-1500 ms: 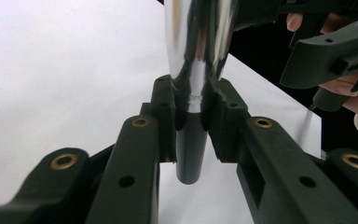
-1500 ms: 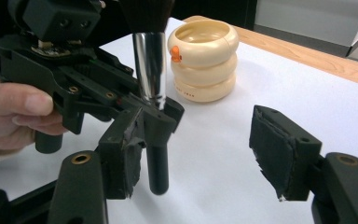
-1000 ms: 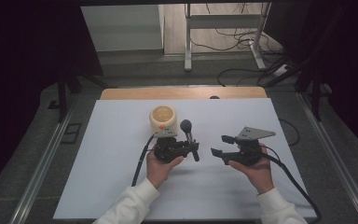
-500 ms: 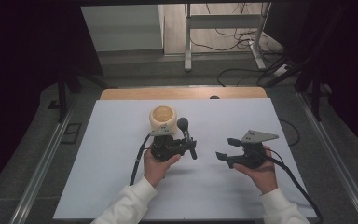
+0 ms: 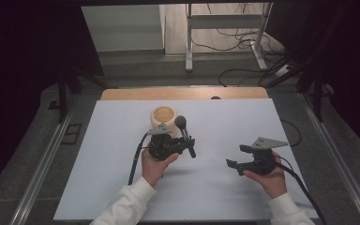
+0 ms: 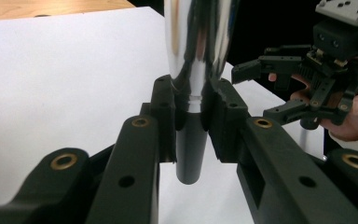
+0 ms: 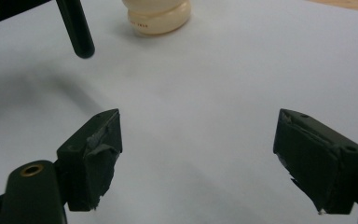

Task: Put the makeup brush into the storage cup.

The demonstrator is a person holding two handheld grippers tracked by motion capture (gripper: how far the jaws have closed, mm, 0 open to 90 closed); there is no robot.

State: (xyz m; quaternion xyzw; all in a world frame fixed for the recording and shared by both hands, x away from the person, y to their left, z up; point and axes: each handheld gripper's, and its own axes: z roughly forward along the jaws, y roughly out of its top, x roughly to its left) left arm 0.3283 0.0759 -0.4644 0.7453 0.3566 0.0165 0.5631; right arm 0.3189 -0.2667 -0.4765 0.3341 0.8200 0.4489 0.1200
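Left gripper [image 5: 180, 146] clamped on the black handle of a steel ladle [image 6: 196, 70], just in front of the cream jar [image 5: 163, 117] on the white table [image 5: 262, 122]; right gripper [image 5: 238, 156] well apart to the side, jaws just opening, spread wide, nothing between.

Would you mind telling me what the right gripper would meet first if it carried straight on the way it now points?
Probably the white table surface: the right gripper, fingers apart with nothing between them, aims slightly downward. Beyond stands the cream jar, somewhat left of centre; depth is unclear.
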